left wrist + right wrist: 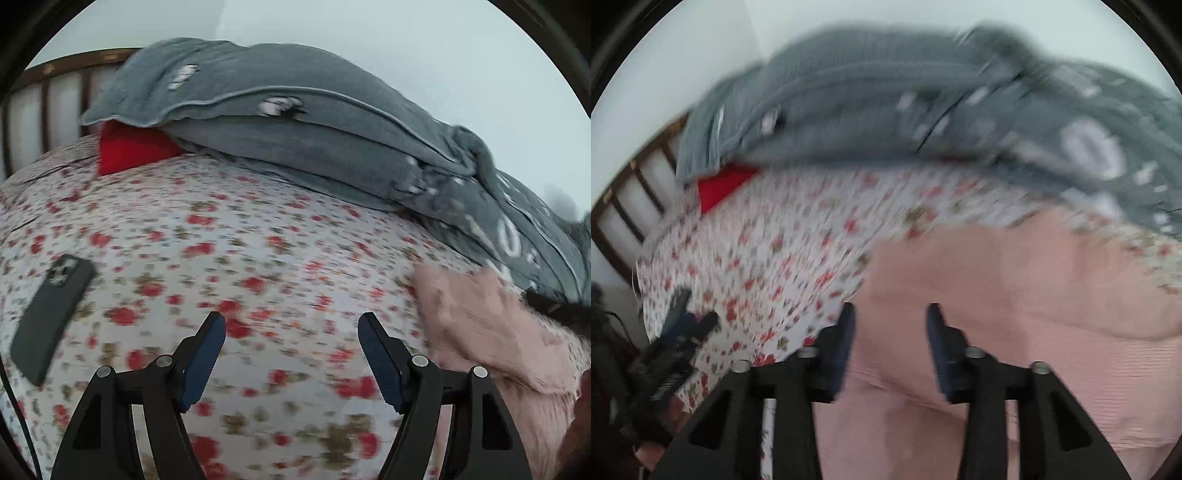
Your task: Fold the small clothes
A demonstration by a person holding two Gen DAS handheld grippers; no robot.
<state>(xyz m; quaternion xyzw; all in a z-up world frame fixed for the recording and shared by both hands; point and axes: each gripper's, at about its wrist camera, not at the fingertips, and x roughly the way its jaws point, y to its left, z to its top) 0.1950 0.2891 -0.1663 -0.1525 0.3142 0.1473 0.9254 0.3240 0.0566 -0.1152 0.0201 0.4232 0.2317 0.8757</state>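
Note:
A pink ribbed garment (1015,295) lies on the floral bedsheet (783,236). In the left wrist view the garment (487,332) is at the right, beside my fingers. My left gripper (291,325) is open and empty over the bare sheet (221,240), left of the garment. My right gripper (891,314) is open and empty just above the garment's left part. The right view is blurred. The left gripper also shows in the right wrist view (690,317) at the lower left over the sheet.
A dark phone (51,314) lies on the sheet at the left. A folded grey blanket (295,122) and a red pillow (133,147) lie along the back of the bed. A wooden headboard (48,92) stands at the far left.

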